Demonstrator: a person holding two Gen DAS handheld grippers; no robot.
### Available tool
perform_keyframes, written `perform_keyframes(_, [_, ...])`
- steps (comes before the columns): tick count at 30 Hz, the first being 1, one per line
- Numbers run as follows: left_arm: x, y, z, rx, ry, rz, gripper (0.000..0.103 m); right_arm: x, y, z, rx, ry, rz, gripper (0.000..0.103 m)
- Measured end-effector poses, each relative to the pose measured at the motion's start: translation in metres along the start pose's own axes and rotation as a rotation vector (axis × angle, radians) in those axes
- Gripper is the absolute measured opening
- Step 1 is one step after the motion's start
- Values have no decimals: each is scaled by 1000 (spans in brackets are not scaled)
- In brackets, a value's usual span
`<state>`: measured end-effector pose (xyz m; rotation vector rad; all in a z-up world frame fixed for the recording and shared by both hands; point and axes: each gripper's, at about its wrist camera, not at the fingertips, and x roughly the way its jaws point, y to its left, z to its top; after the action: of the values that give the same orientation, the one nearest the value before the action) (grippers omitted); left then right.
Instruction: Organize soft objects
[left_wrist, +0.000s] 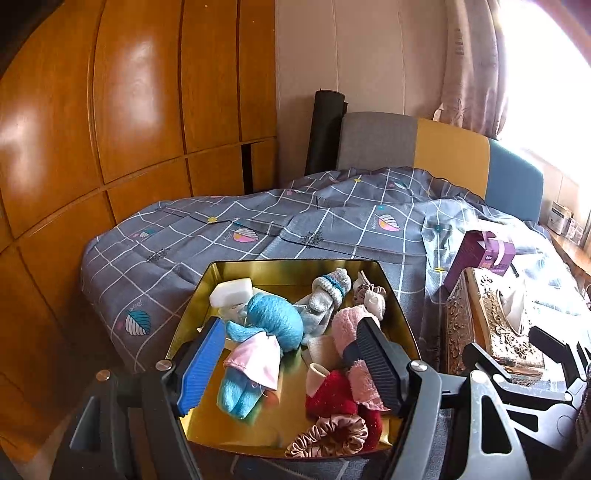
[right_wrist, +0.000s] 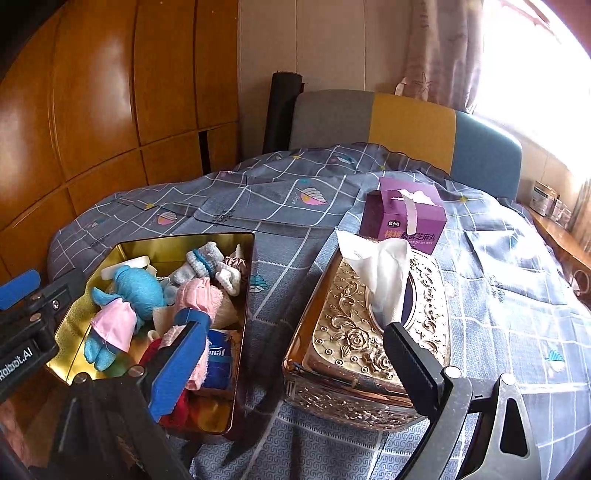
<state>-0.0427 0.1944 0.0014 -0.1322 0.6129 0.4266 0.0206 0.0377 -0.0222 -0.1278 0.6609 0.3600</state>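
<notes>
A gold tin (left_wrist: 291, 271) on the bed holds several soft things. Among them are a blue knitted doll in a pink dress (left_wrist: 258, 343), grey-white socks (left_wrist: 325, 299), a pink fuzzy sock (left_wrist: 347, 321), a red sock (left_wrist: 332, 397) and a satin scrunchie (left_wrist: 328, 435). My left gripper (left_wrist: 291, 358) hovers open over the tin, its blue and black fingers on either side of the doll and socks, pressing nothing. My right gripper (right_wrist: 295, 365) stands open to the right of the tin (right_wrist: 184, 242). Its black finger is over the ornate gold tissue box (right_wrist: 354, 332), and it holds nothing.
The bed carries a grey checked cover (right_wrist: 288, 206). A purple carton (right_wrist: 402, 218) stands behind the tissue box. A blue tissue pack (right_wrist: 219, 354) lies in the tin's near corner. Wooden wardrobe doors (left_wrist: 110, 147) stand to the left, a padded headboard (left_wrist: 424, 147) behind, and a window ledge on the right.
</notes>
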Motion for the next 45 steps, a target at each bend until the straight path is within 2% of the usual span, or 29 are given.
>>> perform_keyframes(45, [1,1,-3,9,6,8,75,4,7,-2,-17,8,1,97])
